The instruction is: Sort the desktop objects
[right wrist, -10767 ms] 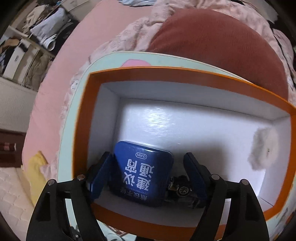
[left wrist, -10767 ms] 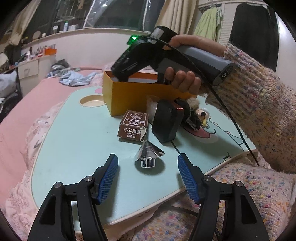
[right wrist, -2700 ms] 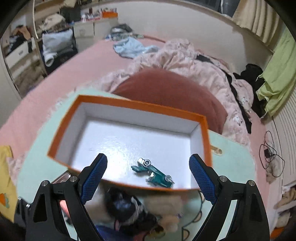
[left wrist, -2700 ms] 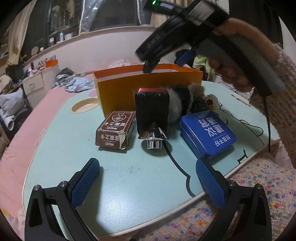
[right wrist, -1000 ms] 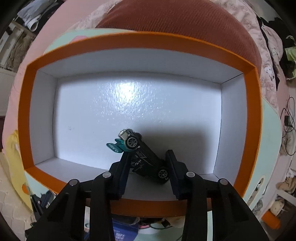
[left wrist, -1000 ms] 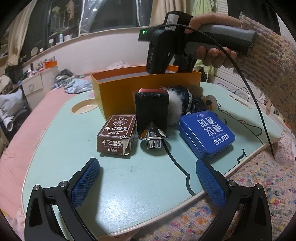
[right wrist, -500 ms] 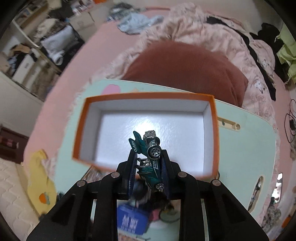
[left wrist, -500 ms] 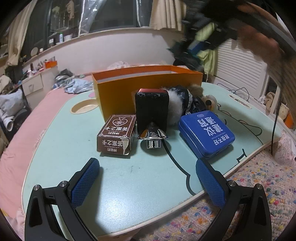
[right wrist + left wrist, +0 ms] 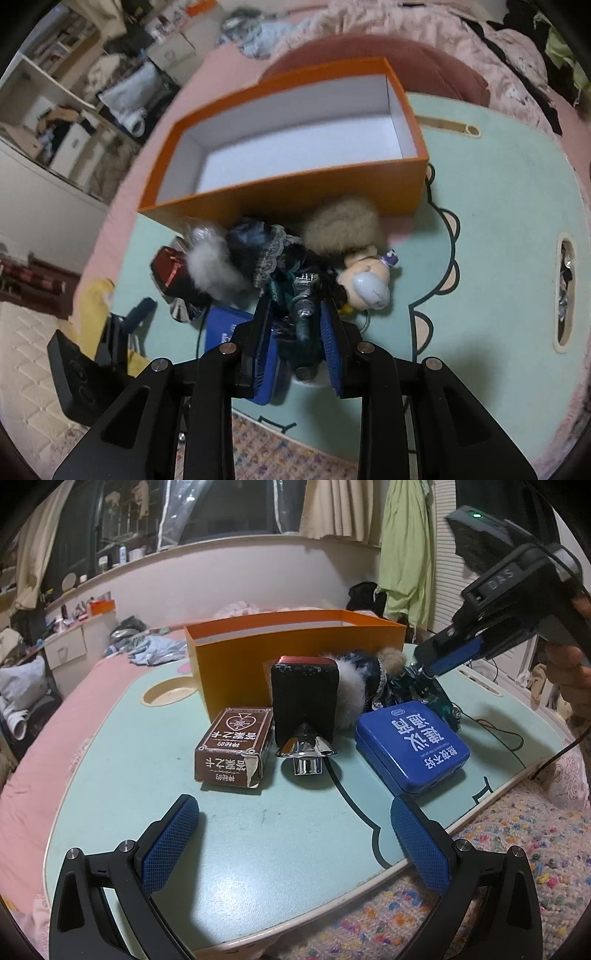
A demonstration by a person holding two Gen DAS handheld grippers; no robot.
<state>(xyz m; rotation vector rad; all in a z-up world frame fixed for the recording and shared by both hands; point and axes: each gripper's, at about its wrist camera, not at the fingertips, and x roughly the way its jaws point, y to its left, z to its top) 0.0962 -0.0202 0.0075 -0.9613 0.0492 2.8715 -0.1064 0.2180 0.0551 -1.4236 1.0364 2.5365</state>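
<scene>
Holding the green toy car (image 9: 303, 314) between nearly shut jaws, the right gripper (image 9: 295, 325) is being kept low at the centre of its view, over the bench (image 9: 498, 229). The car should be lowered gently onto a bare patch. The blue tin (image 9: 412, 744) and plush doll (image 9: 325, 240) are crowding this spot. The left gripper (image 9: 293, 834) is being held open and empty. The orange box (image 9: 288, 192) is seen empty.

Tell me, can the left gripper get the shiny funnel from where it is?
Probably yes. The left gripper is open, and the funnel sits straight ahead on the table with bare surface between. The card box and black case stand close beside it, though.
</scene>
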